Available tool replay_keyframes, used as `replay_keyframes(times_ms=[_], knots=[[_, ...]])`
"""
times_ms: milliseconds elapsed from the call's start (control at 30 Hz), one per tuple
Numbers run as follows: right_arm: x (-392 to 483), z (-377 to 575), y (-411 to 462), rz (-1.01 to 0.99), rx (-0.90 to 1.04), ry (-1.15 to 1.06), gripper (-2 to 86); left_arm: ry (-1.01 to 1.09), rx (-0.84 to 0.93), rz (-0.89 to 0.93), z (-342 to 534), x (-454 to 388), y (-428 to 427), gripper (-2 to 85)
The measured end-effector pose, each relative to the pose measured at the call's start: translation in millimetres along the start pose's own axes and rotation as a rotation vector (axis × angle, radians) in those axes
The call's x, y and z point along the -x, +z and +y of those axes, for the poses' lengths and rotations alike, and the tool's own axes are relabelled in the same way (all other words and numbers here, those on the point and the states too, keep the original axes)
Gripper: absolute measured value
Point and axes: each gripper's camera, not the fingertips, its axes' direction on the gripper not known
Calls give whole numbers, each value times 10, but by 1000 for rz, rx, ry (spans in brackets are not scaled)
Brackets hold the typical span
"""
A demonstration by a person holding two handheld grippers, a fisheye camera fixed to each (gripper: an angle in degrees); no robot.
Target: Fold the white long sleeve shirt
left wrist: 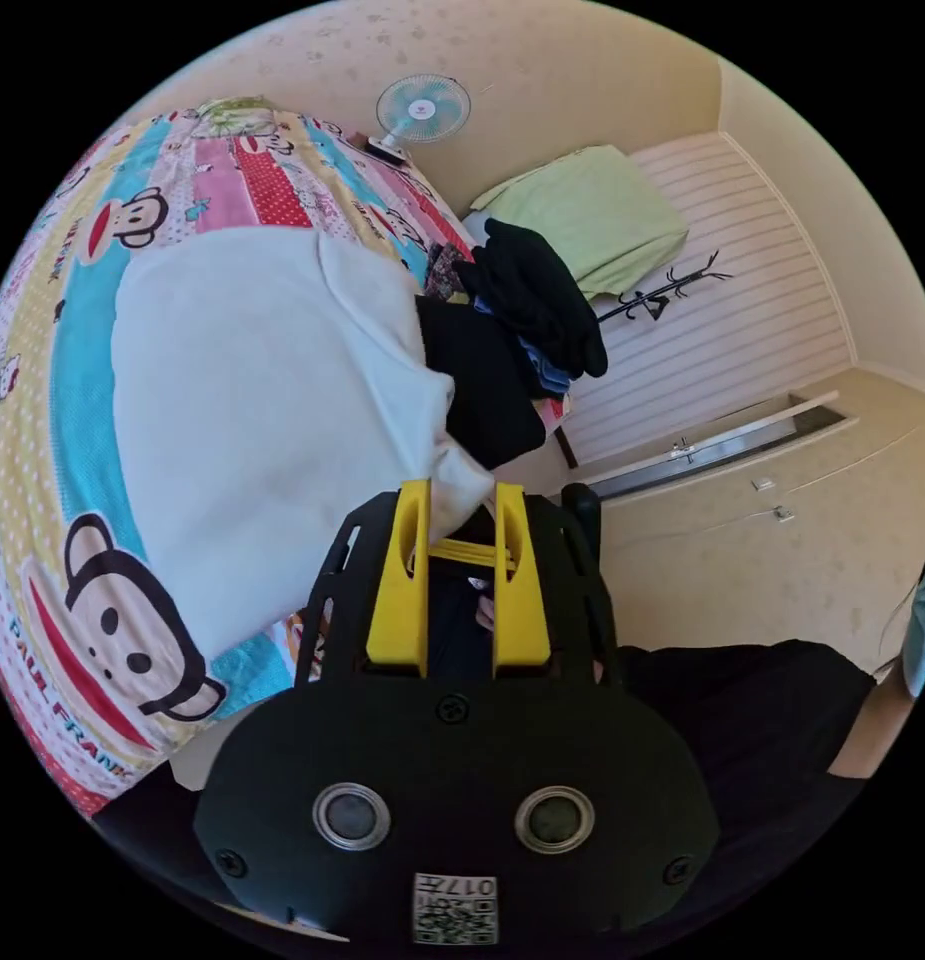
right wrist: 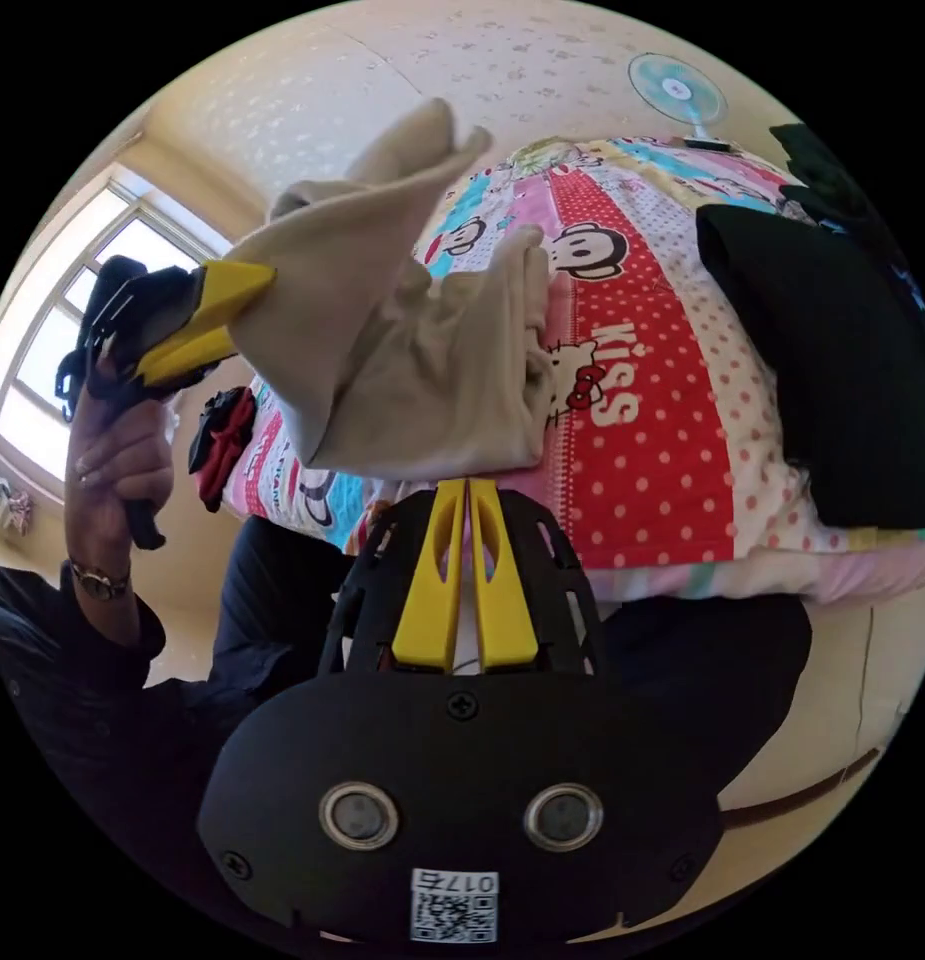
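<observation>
The white long sleeve shirt [left wrist: 262,400] lies broad over the cartoon-print bedspread [left wrist: 82,400] in the left gripper view, one edge drawn up into my left gripper [left wrist: 460,492], whose yellow jaws pinch a bunch of it. In the right gripper view the shirt [right wrist: 402,350] hangs raised above the bed between both grippers. My right gripper [right wrist: 467,487] is shut on its lower edge, jaws pressed together. The left gripper [right wrist: 217,300], held in a person's hand [right wrist: 117,460], clamps the upper left corner.
A folded black garment [right wrist: 822,370] lies on the bedspread [right wrist: 642,450] beside the shirt, with a pile of dark clothes [left wrist: 542,300] and a green pillow [left wrist: 592,215] beyond. A fan [left wrist: 422,105] stands behind the bed. A window [right wrist: 42,370] is at the left.
</observation>
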Motion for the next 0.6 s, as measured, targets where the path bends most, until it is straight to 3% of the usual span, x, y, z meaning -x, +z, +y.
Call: replay_keyframes(times_ms=[100,167,300,433,600], knots=[[-322,111,-202,-105,23,29,71,-40,-112,1,198,115,-126,131],[-534,160,-318,-187,21,71,94,-130,-236,-158,407,274,-400,159],[-1024,155,-459,-436,-24,206,151,-362,-266,-308,620,734,-611,204],[-1394,12,-273,-670,2,353,210,-540,-138,-108,715,1317,-282,166],[-1654,-29,80,-984,14,566,253,-649,-237,248,941,1516,-178,78]])
